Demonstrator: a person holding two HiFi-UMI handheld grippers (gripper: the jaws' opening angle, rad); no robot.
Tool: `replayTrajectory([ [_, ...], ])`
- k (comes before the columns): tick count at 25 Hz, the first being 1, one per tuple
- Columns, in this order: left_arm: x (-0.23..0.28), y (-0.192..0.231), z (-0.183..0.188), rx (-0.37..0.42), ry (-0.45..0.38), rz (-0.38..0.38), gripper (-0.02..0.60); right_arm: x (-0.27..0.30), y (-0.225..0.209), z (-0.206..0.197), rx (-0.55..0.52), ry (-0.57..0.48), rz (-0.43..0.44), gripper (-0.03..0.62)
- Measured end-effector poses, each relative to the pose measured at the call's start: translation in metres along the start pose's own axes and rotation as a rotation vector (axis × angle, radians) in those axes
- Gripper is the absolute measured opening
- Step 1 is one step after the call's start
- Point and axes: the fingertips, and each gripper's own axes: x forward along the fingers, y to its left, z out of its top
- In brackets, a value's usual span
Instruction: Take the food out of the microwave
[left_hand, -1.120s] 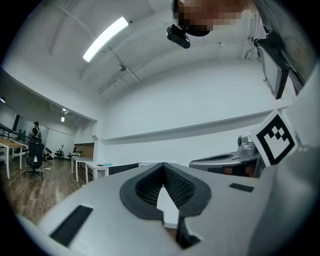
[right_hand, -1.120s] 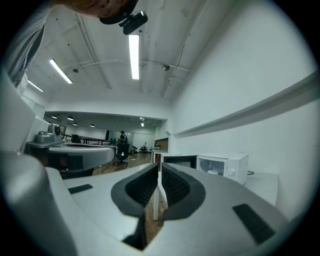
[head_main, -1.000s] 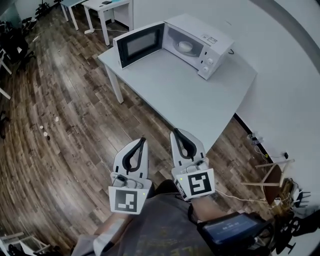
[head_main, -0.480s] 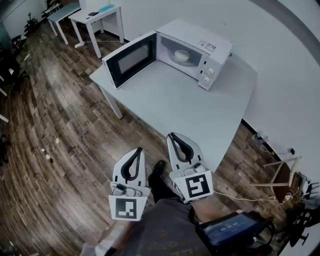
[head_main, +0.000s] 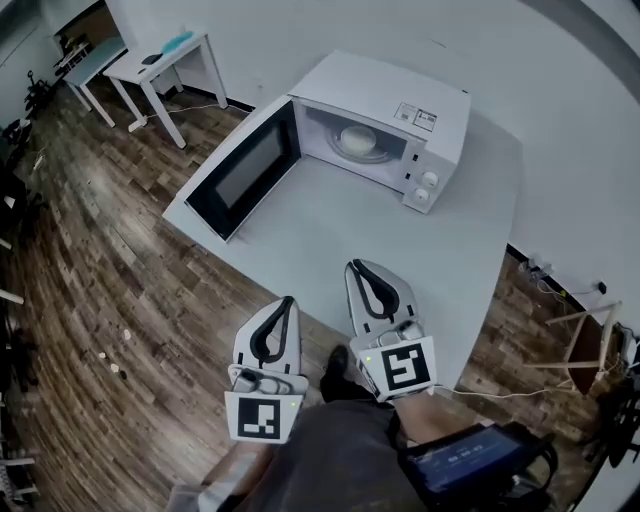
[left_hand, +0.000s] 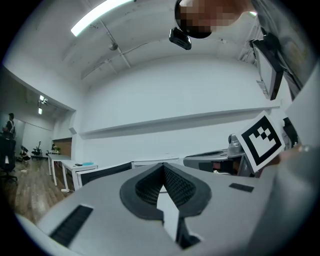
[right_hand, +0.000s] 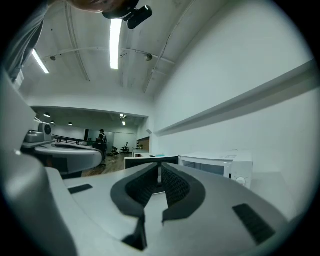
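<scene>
A white microwave (head_main: 402, 104) stands at the far side of the grey table (head_main: 400, 245), its door (head_main: 240, 172) swung wide open to the left. Inside it sits the food, a pale round dish (head_main: 355, 140). Both grippers are held level at the table's near edge, well short of the microwave. My left gripper (head_main: 287, 301) is over the floor, shut and empty, its tips meeting (left_hand: 163, 166). My right gripper (head_main: 357, 267) reaches over the table's edge, also shut with nothing held (right_hand: 160, 165). The right gripper view shows the microwave (right_hand: 220, 164) ahead to the right.
Two small white desks (head_main: 160, 58) stand at the far left on the wooden floor (head_main: 90, 260). A wooden stool (head_main: 578, 342) and cables lie to the right of the table by the white wall. A tablet (head_main: 470, 462) hangs at the person's waist.
The person has walked toward the table, so the microwave and its open door now appear nearer and larger. Both grippers came forward together and stayed shut.
</scene>
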Motion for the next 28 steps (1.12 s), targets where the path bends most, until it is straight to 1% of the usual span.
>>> replayTrajectory([
  [5, 0.049, 0.010, 0.002, -0.020, -0.008, -0.059, 0.006, 0.028, -0.037, -0.002, -0.007, 0.025, -0.068, 0.026],
  [11, 0.090, 0.009, 0.011, -0.033, -0.037, -0.149, 0.006, 0.043, -0.064, 0.005, -0.019, 0.031, -0.144, 0.026],
  [14, 0.108, 0.013, 0.012, -0.040, -0.037, -0.192, 0.006, 0.052, -0.075, 0.004, -0.019, 0.041, -0.183, 0.026],
  [19, 0.154, 0.023, 0.007, -0.033, -0.030, -0.291, 0.006, 0.086, -0.102, 0.004, -0.022, 0.044, -0.265, 0.026],
  [23, 0.193, 0.039, 0.004, -0.045, -0.018, -0.345, 0.006, 0.116, -0.118, -0.001, -0.023, 0.069, -0.310, 0.026],
  [28, 0.234, 0.054, 0.000, -0.052, -0.014, -0.408, 0.006, 0.145, -0.135, -0.014, -0.002, 0.105, -0.365, 0.026],
])
